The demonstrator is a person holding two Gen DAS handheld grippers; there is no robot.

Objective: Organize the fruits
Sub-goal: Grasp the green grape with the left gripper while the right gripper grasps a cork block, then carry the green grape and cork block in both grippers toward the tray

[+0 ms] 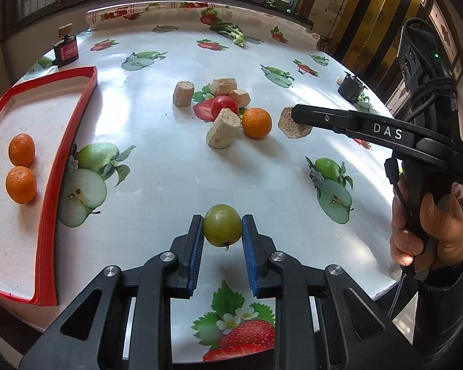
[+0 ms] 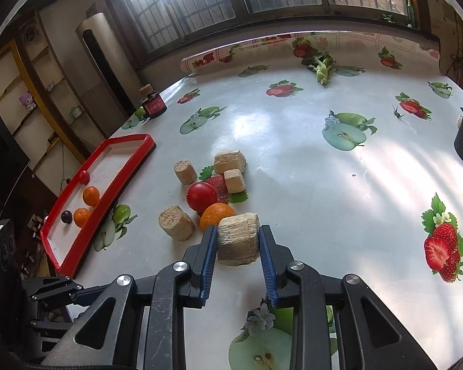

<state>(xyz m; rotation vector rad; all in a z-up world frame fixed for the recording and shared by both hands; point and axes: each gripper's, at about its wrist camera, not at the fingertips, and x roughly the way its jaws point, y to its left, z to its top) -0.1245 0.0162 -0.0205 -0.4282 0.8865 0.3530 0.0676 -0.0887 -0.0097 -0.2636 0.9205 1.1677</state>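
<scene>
My left gripper (image 1: 222,226) is shut on a small green fruit (image 1: 222,224), its blue pads pressing both sides just above the tablecloth. My right gripper (image 2: 237,240) is shut on a tan bread-like chunk (image 2: 238,239); in the left wrist view it reaches in from the right, its fingers (image 1: 311,116) over that chunk (image 1: 288,125). An orange (image 1: 256,122) (image 2: 216,214) and a red tomato (image 1: 224,105) (image 2: 201,196) lie among several other tan chunks mid-table. The red-rimmed tray (image 1: 51,191) (image 2: 129,169) at the left holds two oranges (image 1: 21,149), a small red fruit (image 2: 84,176) and a dark plum (image 2: 66,216).
A fruit-print cloth covers the table (image 1: 176,178). A dark red jar (image 1: 65,50) stands at the back left, a black pot (image 1: 352,88) at the right edge, green leaves (image 1: 236,34) at the back. A person's hand (image 1: 429,231) grips the right tool.
</scene>
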